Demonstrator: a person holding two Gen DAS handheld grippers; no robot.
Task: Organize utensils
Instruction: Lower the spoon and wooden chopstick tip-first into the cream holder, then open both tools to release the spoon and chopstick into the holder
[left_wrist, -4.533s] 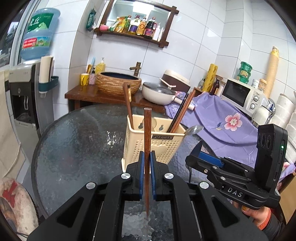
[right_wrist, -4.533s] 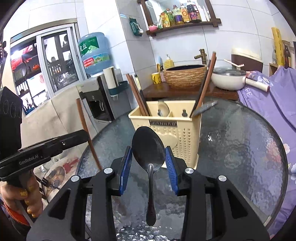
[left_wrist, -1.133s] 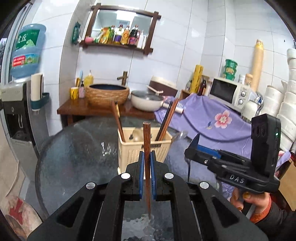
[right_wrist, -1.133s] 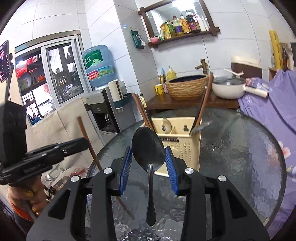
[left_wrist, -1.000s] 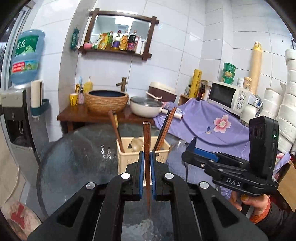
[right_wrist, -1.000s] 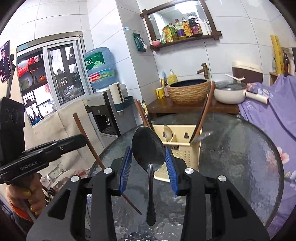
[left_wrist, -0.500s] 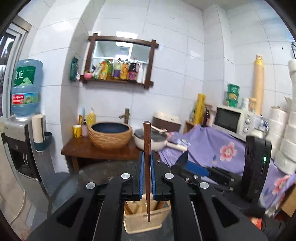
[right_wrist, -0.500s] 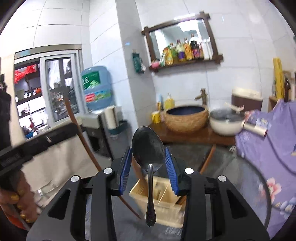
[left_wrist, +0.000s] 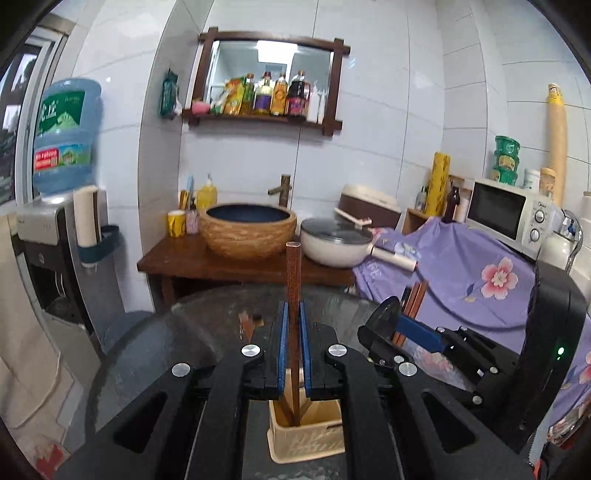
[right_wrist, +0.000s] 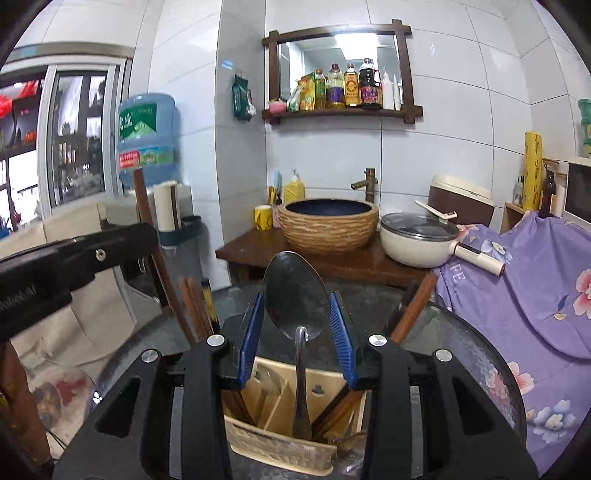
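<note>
My left gripper (left_wrist: 291, 321) is shut on a brown wooden chopstick (left_wrist: 293, 280) held upright; its lower end reaches into the beige utensil caddy (left_wrist: 310, 439) directly below. My right gripper (right_wrist: 297, 314) is shut on a metal spoon (right_wrist: 295, 295), bowl up, with the handle end down inside the caddy (right_wrist: 277, 446). Other chopsticks (right_wrist: 195, 306) and a spoon stand in the caddy's compartments. The right gripper also shows in the left wrist view (left_wrist: 413, 332), close on the right. The left gripper shows in the right wrist view (right_wrist: 74, 254), at the left.
The caddy stands on a round glass table (right_wrist: 476, 354). Behind are a wooden stand with a woven basin (left_wrist: 247, 229) and a white pot (left_wrist: 334, 243), a water dispenser (left_wrist: 62, 155), a purple floral cloth (left_wrist: 480, 277) and a microwave (left_wrist: 509, 214).
Both grippers have risen and come in over the caddy, and both views now look down into it. The chopstick tip and the spoon handle now sit inside the caddy.
</note>
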